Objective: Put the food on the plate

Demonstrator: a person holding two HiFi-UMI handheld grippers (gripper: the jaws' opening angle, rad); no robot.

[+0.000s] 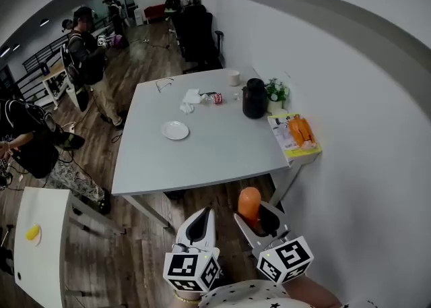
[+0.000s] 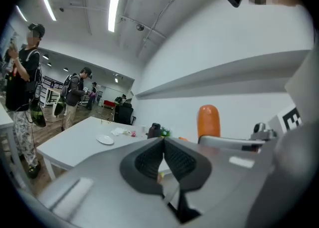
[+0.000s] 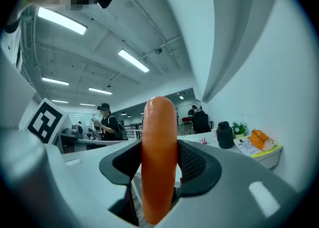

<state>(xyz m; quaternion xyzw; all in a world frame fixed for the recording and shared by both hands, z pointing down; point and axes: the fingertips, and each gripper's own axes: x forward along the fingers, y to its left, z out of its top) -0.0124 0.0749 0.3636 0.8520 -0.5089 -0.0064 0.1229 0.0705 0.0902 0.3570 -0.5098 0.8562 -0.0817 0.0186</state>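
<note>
My right gripper point(image 1: 258, 222) is shut on an orange sausage point(image 1: 249, 204), which stands upright between its pads point(image 3: 192, 162) and pokes out above them. In the right gripper view the sausage point(image 3: 159, 157) fills the middle. My left gripper point(image 1: 199, 224) is shut with nothing in it; its pads point(image 2: 174, 159) meet in the left gripper view. Both grippers hover off the near edge of a grey table point(image 1: 222, 151). A small white plate point(image 1: 175, 130) lies on the table's left middle, seen far off as the plate point(image 2: 105, 139) in the left gripper view.
On the table's far part stand a black jug point(image 1: 254, 98), a potted plant point(image 1: 276, 91), a white cup point(image 1: 233, 77), a red can point(image 1: 217, 98) and crumpled tissues point(image 1: 189, 101). An orange snack bag point(image 1: 300, 131) lies on papers at the right corner. People point(image 1: 86, 57) stand at left; a white wall runs along the right.
</note>
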